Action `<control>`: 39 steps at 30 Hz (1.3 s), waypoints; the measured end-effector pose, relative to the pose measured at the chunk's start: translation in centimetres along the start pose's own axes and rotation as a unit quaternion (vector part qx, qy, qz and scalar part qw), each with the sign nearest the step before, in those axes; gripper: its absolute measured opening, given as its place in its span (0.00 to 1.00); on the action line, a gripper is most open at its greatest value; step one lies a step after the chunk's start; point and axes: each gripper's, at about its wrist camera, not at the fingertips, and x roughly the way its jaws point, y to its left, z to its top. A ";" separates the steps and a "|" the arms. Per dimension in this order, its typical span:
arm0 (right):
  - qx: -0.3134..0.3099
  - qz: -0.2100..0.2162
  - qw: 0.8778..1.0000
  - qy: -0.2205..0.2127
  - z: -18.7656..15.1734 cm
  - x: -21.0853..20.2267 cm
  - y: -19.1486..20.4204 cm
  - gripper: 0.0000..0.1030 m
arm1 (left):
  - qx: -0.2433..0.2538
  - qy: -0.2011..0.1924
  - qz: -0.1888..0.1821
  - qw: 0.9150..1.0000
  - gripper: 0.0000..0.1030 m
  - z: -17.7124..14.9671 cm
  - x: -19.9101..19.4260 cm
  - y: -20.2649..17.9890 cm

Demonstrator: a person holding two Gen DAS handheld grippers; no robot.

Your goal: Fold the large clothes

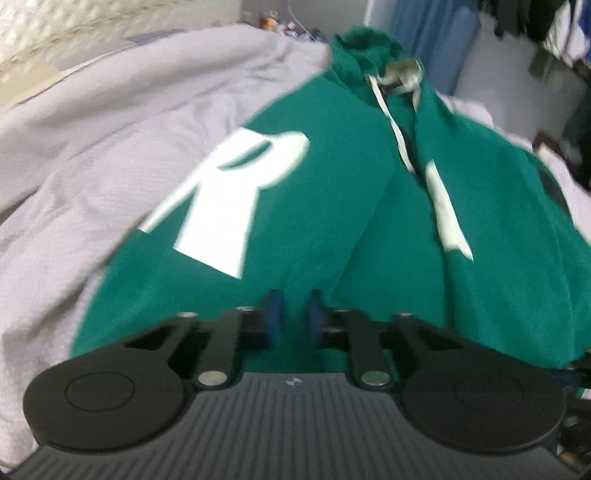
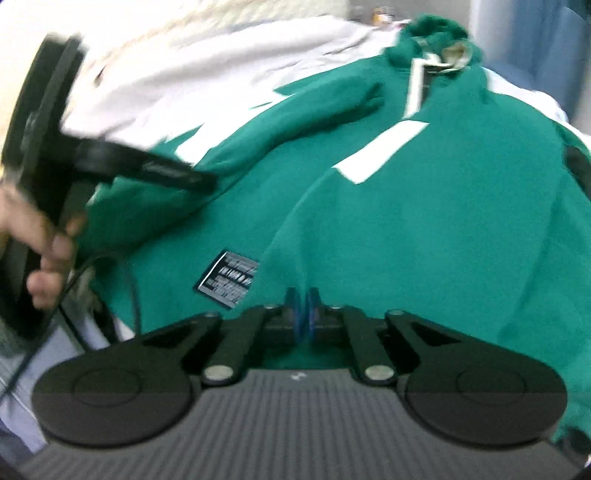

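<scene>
A large green hoodie (image 1: 332, 221) with white letters lies spread on a white bedspread (image 1: 110, 129), its hood (image 1: 369, 48) and white drawstring (image 1: 388, 110) at the far end. My left gripper (image 1: 295, 317) is shut on the near hem, with green cloth between its blue pads. My right gripper (image 2: 303, 312) is shut on the same hem of the hoodie (image 2: 406, 240), its pads almost touching with a thin fold between them. A black label patch (image 2: 227, 282) sits just left of it. The left gripper's black finger (image 2: 155, 170) reaches onto the hoodie from the left.
A person's hand (image 2: 51, 251) holds the left gripper at the left edge, with a thin black cable hanging below it. Clothes hang on a rail (image 1: 535, 33) at the back right. Small items (image 1: 280, 26) stand beyond the bed's far end.
</scene>
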 end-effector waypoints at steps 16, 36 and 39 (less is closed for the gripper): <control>0.135 -0.153 0.966 -0.161 9.1 -17.3 -22.0 0.04 | -0.060 -0.148 0.124 0.979 0.04 19.8 -8.5 13.0; 0.345 -0.427 0.826 -0.127 3.7 -9.6 -56.6 0.03 | -0.077 -0.114 0.230 0.963 0.02 27.3 8.8 20.7; 0.360 -0.440 0.816 -0.106 1.2 -8.3 -58.6 0.03 | -0.105 -0.132 0.189 0.967 0.02 25.3 10.2 21.2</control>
